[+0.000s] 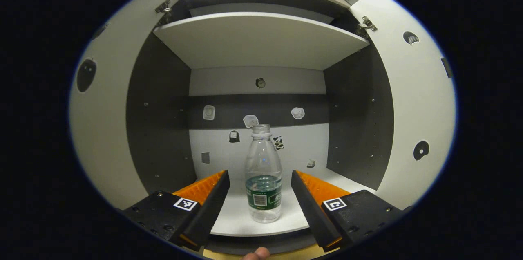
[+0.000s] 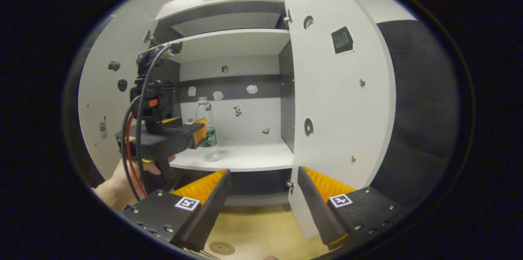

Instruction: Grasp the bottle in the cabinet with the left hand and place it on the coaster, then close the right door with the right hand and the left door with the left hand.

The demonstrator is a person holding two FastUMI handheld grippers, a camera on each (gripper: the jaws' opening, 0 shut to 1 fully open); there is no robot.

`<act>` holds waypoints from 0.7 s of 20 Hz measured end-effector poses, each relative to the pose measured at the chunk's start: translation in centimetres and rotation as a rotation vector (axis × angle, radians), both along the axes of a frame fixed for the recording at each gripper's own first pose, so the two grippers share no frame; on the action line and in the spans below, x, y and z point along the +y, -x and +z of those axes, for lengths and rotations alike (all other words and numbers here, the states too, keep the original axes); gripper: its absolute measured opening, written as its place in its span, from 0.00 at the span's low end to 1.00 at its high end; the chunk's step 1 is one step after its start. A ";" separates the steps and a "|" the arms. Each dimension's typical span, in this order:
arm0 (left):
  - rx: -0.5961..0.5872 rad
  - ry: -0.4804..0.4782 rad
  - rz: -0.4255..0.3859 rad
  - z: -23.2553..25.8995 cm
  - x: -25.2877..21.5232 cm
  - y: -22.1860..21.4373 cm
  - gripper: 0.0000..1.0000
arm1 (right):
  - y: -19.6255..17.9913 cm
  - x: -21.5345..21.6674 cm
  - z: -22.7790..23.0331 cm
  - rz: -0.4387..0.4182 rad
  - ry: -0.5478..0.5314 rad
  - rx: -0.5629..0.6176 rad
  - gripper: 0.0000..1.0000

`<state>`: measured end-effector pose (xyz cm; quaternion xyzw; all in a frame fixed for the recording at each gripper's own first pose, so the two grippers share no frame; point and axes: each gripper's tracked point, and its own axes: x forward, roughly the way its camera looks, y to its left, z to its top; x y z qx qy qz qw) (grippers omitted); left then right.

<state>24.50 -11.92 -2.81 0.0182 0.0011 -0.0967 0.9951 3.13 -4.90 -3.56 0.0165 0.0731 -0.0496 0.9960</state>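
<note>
A clear plastic bottle [image 1: 263, 162] with a green label and a little water stands upright on the cabinet's lower shelf [image 1: 237, 223], near its front edge. My left gripper [image 1: 259, 176] is open, one finger on each side of the bottle and gaps showing on both sides. The right gripper view shows that left gripper [image 2: 198, 131] held by a hand [image 2: 116, 184], its tips level with the bottle [image 2: 206, 115]. My right gripper [image 2: 262, 174] is open and empty, low before the cabinet. Both doors stand open: left door [image 2: 108, 88], right door [image 2: 339, 100]. A round coaster [image 2: 221, 247] lies on the wooden top below.
An upper shelf [image 1: 261, 39] spans the cabinet above the bottle. Small stickers dot the back wall [image 1: 298, 145] and the doors. The right door's lower corner [image 2: 300, 219] hangs close beside my right gripper's right finger. Cables [image 2: 132, 145] trail from the left gripper.
</note>
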 end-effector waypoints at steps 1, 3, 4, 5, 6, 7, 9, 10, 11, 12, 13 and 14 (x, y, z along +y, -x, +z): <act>0.003 0.000 0.011 -0.1 0.1 -0.9 0.96 | 0.1 -0.1 -0.2 -0.006 0.004 0.006 0.99; 0.022 0.005 0.017 -0.9 -0.2 -2.3 0.96 | 0.3 -0.6 -0.6 -0.017 0.006 0.023 0.95; 0.032 0.009 0.020 -1.2 -0.2 -3.0 0.96 | 0.4 -0.8 -0.7 -0.023 0.004 0.028 0.95; 0.039 0.014 0.021 -1.4 -0.2 -3.6 0.96 | 0.4 -1.0 -0.8 -0.032 0.000 0.030 0.99; 0.043 0.019 0.026 -1.7 -0.2 -4.2 0.97 | 0.5 -1.4 -0.8 -0.044 -0.001 0.031 0.99; 0.054 0.019 0.025 -2.1 -0.3 -4.7 0.97 | 0.7 -1.7 -1.0 -0.053 -0.003 0.037 0.99; 0.073 0.018 0.031 -2.7 -0.2 -5.4 0.96 | 0.7 -1.8 -1.2 -0.057 0.003 0.052 0.99; 0.078 0.021 0.034 -2.8 -0.2 -5.4 0.96 | 0.9 -1.8 -1.4 -0.056 0.004 0.060 0.99; 0.078 0.028 0.041 -2.7 0.0 -5.3 0.93 | 0.9 -1.7 -1.4 -0.052 0.003 0.061 0.99; 0.083 0.032 0.036 -2.8 -0.1 -5.0 0.82 | 0.9 -1.6 -1.3 -0.048 0.001 0.062 0.99; 0.076 0.040 0.035 -2.4 -0.1 -4.6 0.82 | 1.1 -1.5 -1.4 -0.044 0.000 0.063 0.99; 0.073 0.039 0.038 -2.1 0.2 -4.0 0.81 | 1.1 -1.4 -1.5 -0.037 0.000 0.067 0.99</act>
